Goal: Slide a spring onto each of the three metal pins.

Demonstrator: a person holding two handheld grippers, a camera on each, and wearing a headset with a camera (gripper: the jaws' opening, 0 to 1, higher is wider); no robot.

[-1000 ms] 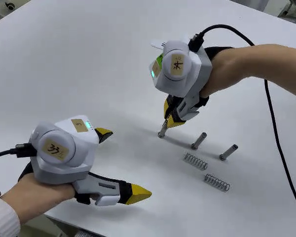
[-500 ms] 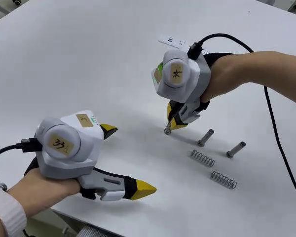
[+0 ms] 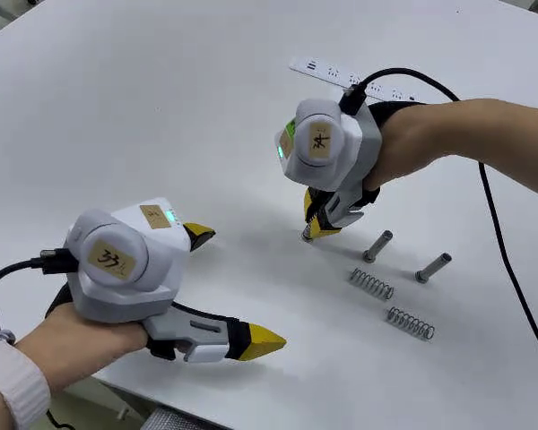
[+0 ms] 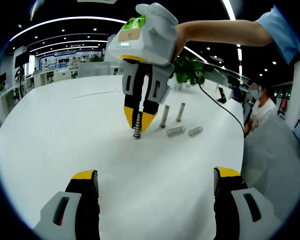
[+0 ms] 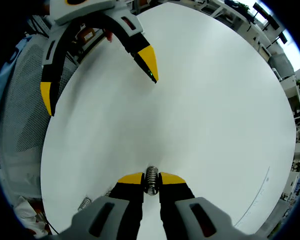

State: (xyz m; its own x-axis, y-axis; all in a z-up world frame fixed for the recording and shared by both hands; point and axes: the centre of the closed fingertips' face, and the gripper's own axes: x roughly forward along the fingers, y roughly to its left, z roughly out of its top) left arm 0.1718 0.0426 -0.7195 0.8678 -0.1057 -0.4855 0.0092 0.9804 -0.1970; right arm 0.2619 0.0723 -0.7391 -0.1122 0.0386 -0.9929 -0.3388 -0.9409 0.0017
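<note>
White table [image 3: 117, 107], two hand-held tools at work: the left gripper [image 3: 233, 287] hovers with its jaws spread wide, while the right gripper [image 3: 316, 228] pinches a spring [image 5: 151, 179] upright, its lower end at the tabletop. Two pins [image 3: 377, 245] [image 3: 433, 266] stand just beside it, with two loose springs [image 3: 371, 283] [image 3: 410, 323] lying near them.

Handwritten "33" on a tan sticker [image 3: 110, 260] atop the left gripper [image 3: 231, 288]; unreadable scrawl on the right gripper [image 3: 316, 226] round label [image 3: 320, 141].
</note>
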